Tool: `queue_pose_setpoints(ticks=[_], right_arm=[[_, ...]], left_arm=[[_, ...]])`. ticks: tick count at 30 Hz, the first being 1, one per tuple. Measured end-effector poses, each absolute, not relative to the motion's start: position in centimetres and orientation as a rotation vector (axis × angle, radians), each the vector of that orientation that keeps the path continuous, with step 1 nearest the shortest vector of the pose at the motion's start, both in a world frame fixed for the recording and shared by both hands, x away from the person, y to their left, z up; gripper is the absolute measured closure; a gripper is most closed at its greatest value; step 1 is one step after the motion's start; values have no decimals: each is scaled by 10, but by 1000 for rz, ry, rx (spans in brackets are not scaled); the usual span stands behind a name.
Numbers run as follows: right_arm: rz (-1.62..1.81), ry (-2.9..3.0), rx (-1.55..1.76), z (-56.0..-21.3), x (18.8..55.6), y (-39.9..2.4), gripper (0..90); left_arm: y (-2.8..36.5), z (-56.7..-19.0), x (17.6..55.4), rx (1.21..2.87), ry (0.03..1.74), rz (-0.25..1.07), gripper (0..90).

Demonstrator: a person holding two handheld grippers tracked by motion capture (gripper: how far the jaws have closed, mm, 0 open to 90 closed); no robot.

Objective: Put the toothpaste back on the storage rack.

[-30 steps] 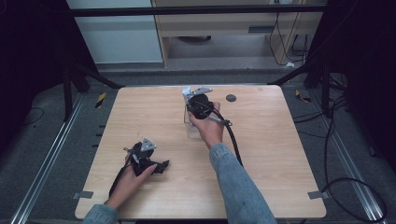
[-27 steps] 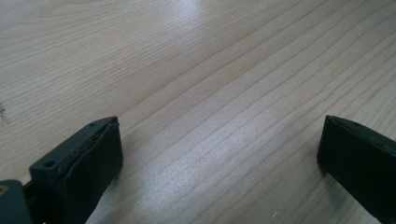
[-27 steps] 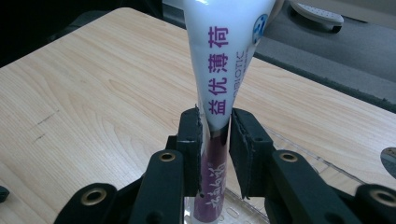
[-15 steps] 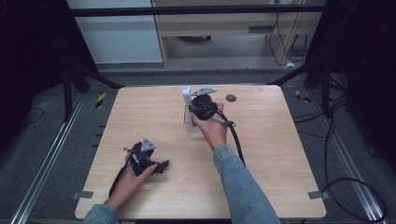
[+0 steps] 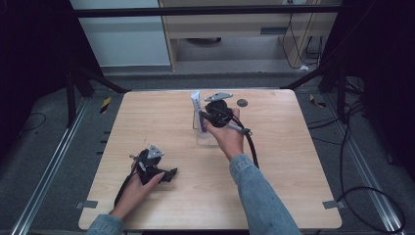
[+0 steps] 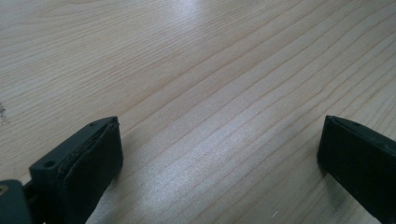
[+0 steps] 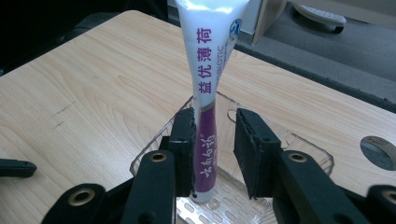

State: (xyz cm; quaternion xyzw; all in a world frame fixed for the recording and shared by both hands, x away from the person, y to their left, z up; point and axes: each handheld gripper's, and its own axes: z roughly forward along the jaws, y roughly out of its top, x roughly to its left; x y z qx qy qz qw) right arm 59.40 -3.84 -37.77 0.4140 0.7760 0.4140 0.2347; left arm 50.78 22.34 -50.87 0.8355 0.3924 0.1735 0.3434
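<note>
Toothpaste tube [image 7: 207,88] upright in clear tray [image 7: 299,151], right tongs [image 7: 215,149] astride

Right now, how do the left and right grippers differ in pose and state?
The left gripper lies low on the bare table near the person, jaws spread wide with only wood grain between them; the right gripper is out at mid-table, over a clear tray. The left gripper holds nothing; the right gripper's jaws flank an upright white-and-purple tube, a gap showing on one side. Both are black, hand-held and cabled.
</note>
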Motion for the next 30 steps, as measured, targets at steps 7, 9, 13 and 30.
queue_pose_setpoints(ticks=[7, 9, 13, 30], right_arm=[[1144, 2126, 1150, -371, 593, -45, 597], [1144, 2127, 1156, -370, 592, -48, 550], [1152, 2123, 1169, -367, 591, -51, 487], [1218, 2116, 1134, -355, 579, -73, 134]], left_arm=[[223, -509, 508, 2166, 1022, 451, 0], [223, -509, 508, 2167, 1022, 450, 0], [223, -509, 508, 2167, 1022, 451, 0], [223, -509, 508, 2166, 1022, 450, 0]])
